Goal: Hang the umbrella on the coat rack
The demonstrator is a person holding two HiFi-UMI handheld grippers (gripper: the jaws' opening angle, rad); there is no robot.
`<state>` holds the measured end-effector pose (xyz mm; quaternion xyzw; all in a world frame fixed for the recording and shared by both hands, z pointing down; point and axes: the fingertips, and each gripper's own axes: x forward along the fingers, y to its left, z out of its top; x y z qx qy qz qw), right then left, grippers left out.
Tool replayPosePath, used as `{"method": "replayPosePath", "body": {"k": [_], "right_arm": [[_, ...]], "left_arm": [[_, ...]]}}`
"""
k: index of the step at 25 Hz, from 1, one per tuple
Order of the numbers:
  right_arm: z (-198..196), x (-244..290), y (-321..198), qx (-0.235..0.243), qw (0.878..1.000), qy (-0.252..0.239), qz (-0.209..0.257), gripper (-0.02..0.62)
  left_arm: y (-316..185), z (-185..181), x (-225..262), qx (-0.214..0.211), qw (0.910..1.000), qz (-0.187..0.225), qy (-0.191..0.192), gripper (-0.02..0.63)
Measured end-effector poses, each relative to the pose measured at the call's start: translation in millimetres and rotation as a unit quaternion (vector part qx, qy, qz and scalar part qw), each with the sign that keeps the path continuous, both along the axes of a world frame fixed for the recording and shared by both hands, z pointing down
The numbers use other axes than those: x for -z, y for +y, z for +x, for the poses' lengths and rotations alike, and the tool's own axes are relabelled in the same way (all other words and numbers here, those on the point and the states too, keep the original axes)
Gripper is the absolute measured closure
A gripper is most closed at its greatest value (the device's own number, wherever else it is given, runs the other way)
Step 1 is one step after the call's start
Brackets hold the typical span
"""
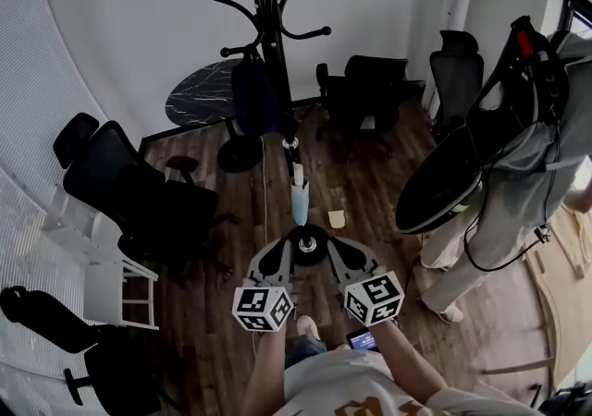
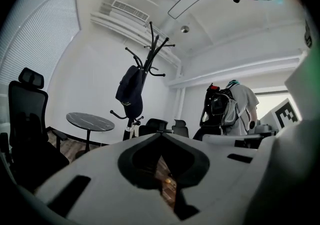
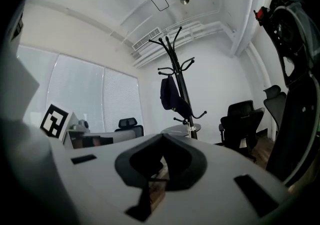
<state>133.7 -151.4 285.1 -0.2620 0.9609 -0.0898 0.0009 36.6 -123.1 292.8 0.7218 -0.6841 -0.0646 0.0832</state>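
Note:
The dark folded umbrella (image 1: pixel 252 95) hangs from a low hook of the black coat rack (image 1: pixel 270 7), upright beside its pole. It shows again as the umbrella (image 2: pixel 130 91) on the coat rack (image 2: pixel 150 51), and as the umbrella (image 3: pixel 171 94) on the coat rack (image 3: pixel 176 64). My left gripper (image 1: pixel 282 252) and right gripper (image 1: pixel 340 252) are held side by side low in the head view, near the rack's base and well short of the umbrella. The left gripper (image 2: pixel 161 136) has its jaws closed with nothing between them, and so does the right gripper (image 3: pixel 162 136).
A person with a backpack (image 1: pixel 518 128) stands at the right. Black office chairs (image 1: pixel 129 188) stand at the left and more chairs (image 1: pixel 370 91) behind the rack. A round marble table (image 1: pixel 203 91) sits by the far wall, a white shelf (image 1: pixel 120 289) at the left.

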Motion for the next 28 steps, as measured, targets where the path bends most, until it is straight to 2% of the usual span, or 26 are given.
{"method": "replayPosePath", "body": {"k": [7,11,28], "right_arm": [[8,7,9,-0.002,1.000,0.011,0.007,0.584],[4,8,2,0.000,1.000,0.011,0.006,0.584],[9,-10,30,0.008,1.000,0.014,-0.002,0.584]], "left_arm": [[12,0,10,0.009,0.9999,0.005,0.011,0.586],[6,-3,9,0.009,0.9999,0.003,0.011,0.586],[29,11,-8,0.001,0.9997,-0.002,0.025,0.586]]}}
